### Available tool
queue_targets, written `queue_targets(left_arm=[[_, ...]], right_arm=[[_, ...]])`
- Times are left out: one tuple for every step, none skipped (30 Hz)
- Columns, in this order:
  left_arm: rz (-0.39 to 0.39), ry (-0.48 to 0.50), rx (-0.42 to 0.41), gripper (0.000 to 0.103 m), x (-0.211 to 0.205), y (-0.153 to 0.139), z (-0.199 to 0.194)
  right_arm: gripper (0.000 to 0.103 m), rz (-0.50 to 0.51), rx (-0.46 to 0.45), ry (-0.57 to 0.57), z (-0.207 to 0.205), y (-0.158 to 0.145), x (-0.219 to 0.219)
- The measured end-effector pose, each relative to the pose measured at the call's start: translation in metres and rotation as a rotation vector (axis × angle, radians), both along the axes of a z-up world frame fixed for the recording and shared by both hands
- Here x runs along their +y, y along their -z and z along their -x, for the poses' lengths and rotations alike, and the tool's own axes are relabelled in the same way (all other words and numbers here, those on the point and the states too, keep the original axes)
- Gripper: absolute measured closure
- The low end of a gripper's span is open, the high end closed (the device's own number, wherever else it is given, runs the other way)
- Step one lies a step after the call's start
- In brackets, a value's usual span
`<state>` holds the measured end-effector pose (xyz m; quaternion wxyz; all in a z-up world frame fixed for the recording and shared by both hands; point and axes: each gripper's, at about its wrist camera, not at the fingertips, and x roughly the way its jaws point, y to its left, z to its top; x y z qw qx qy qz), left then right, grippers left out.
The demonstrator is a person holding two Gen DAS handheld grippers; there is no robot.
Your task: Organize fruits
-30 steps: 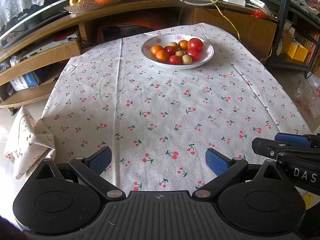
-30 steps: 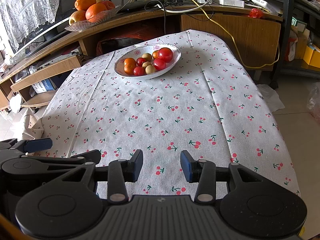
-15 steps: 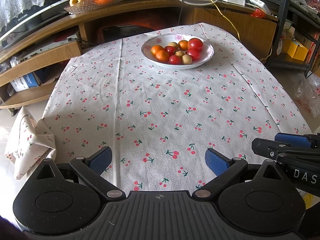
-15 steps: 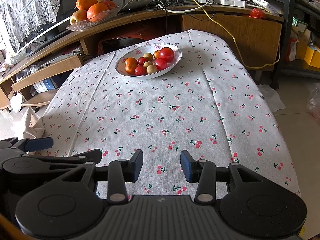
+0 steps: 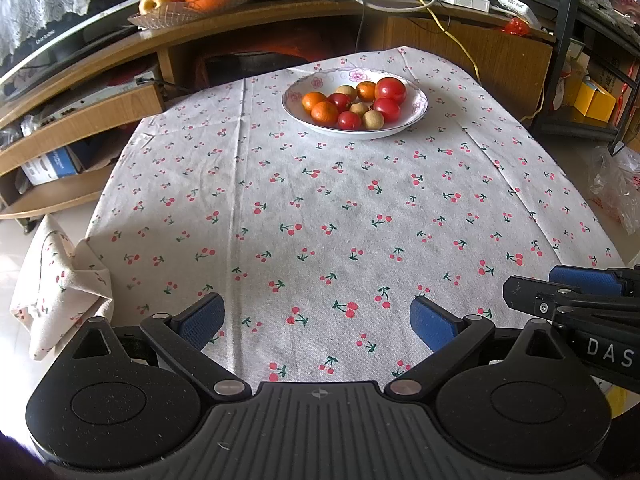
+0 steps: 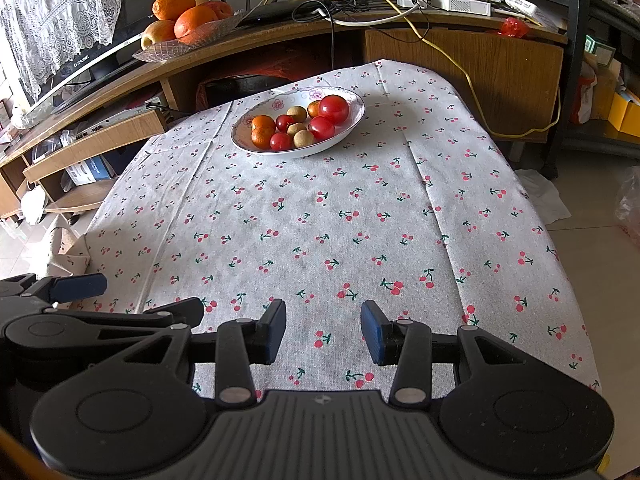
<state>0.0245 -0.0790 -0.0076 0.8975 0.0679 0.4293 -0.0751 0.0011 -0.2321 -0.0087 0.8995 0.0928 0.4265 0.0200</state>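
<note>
Over on the left, the left gripper (image 5: 316,318) hangs low above the near edge of the table (image 5: 400,200), jaws spread wide, nothing between them. Beside it the right gripper (image 6: 323,330) sits at the same near edge, jaws parted to a narrower gap and just as empty. Both are well apart from the fruit. That fruit is all in the bowl (image 5: 416,114) at the far end of the cloth: oranges (image 5: 324,113) on the left, tomatoes (image 5: 390,90) toward the right, small tan fruits (image 5: 373,119) mixed in between. None lies loose on the cloth, so this fits either fruit already gathered up or a mixed pile waiting to be sorted; I can't call it. How will they handle? By my reading, all are light and round, ready to roll. The tomatoes look smooth and slick with thin skin, so take one across its widest middle with a gentle squeeze, or it bruises or pops out. The oranges look firmer, with more grip. The tan ones are small and packed tight against their neighbours; come at them from above. The bowl looks like glazed china: hard, slippery, breakable.
</note>
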Motion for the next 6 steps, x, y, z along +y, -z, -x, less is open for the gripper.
queue_targets(left_arm=[[0.000,0.000,0.000,0.002,-0.0003,0.0003,0.0002],[0.000,0.000,0.000,0.002,-0.0003,0.0003,0.0002],[-0.001,0.000,-0.001,0.002,-0.0003,0.0003,0.0003],[-0.002,0.000,-0.002,0.002,-0.0001,-0.0001,0.0004],[-0.002,0.000,-0.002,0.002,0.0003,-0.0006,0.0004],[-0.002,0.000,-0.002,0.002,0.0008,-0.0009,0.0003]], right_arm=[[0.061,0.000,0.000,0.000,0.0000,0.0000,0.0000],[0.061,0.000,0.000,0.000,0.0002,0.0001,-0.0001],[0.061,0.000,0.000,0.000,0.0001,0.0000,0.0001],[0.061,0.000,0.000,0.000,0.0001,0.0000,0.0001],[0.061,0.000,0.000,0.000,0.0002,0.0001,-0.0001],[0.061,0.000,0.000,0.000,0.0001,0.0000,0.0001]])
